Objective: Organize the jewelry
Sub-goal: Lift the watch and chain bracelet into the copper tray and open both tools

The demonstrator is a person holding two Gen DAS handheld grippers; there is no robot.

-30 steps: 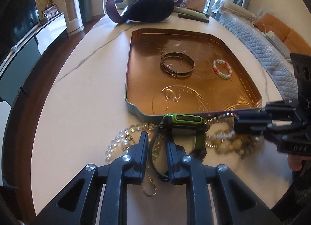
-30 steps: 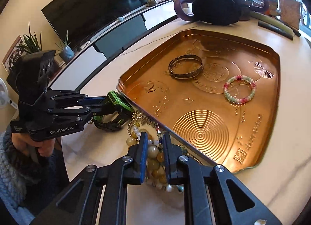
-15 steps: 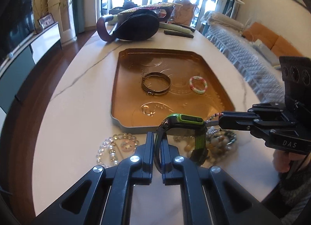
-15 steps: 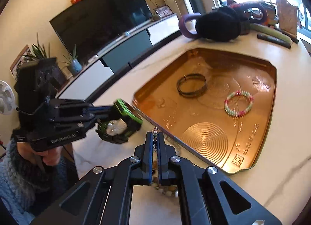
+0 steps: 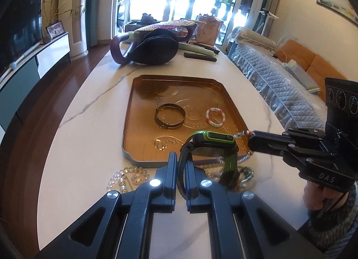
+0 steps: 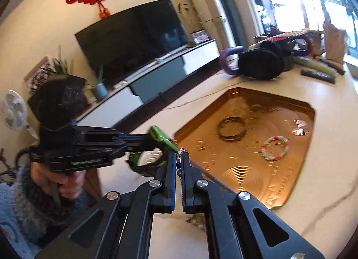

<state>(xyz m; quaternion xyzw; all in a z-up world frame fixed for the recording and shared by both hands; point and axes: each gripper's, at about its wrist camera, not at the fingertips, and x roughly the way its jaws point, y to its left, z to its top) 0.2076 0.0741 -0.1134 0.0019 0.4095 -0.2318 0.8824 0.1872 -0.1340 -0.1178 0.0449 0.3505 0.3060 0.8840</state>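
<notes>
**Both tongs loaded, above table**

Left tongs (image 5: 181, 165) clamped on watch (image 5: 210, 144) strap. Right tongs (image 6: 178, 161) clamped on bead chain (image 6: 179, 157). Both are held above table (image 5: 89, 129), near the tray (image 5: 134, 102) front edge. Bangle (image 5: 170, 116) and bead bracelet (image 5: 215, 117) are seen in tray.

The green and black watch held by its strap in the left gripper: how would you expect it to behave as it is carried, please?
The green and black watch likely keeps its loop shape: the strap stands arched above the left gripper. Pinched at one side, it may swing or twist. It looks light; the thin strap shows no sag.
</notes>
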